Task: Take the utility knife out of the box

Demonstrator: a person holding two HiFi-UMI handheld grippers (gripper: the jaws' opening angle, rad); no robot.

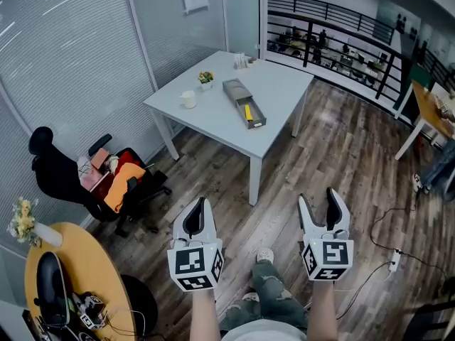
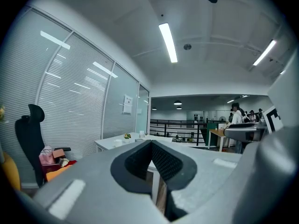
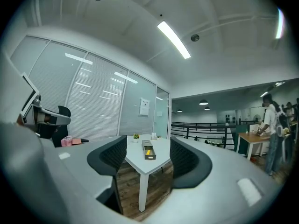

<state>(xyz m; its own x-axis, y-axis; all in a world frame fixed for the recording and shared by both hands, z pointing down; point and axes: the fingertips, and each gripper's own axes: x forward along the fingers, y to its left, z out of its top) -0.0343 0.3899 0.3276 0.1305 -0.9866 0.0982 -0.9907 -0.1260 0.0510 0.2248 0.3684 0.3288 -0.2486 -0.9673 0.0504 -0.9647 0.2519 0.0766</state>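
Note:
A grey box (image 1: 244, 103) lies open like a drawer on the white table (image 1: 213, 112), with a yellow utility knife (image 1: 248, 112) inside its pulled-out tray. The right gripper view shows the same box (image 3: 148, 151) and the knife (image 3: 148, 150) far ahead. My left gripper (image 1: 198, 209) is shut with nothing in it, held low over the wooden floor well short of the table. Beside it my right gripper (image 1: 321, 206) is open and empty; the box shows between its jaws at a distance. In the left gripper view the pads (image 2: 152, 158) meet.
A white cup (image 1: 188, 99) and a small potted plant (image 1: 205, 79) stand on the table's left part. A black office chair (image 1: 67, 180) with bags stands at left, a round yellow table (image 1: 75, 275) at lower left. Cables (image 1: 387, 261) lie on the floor at right. A person (image 3: 271, 125) stands far right.

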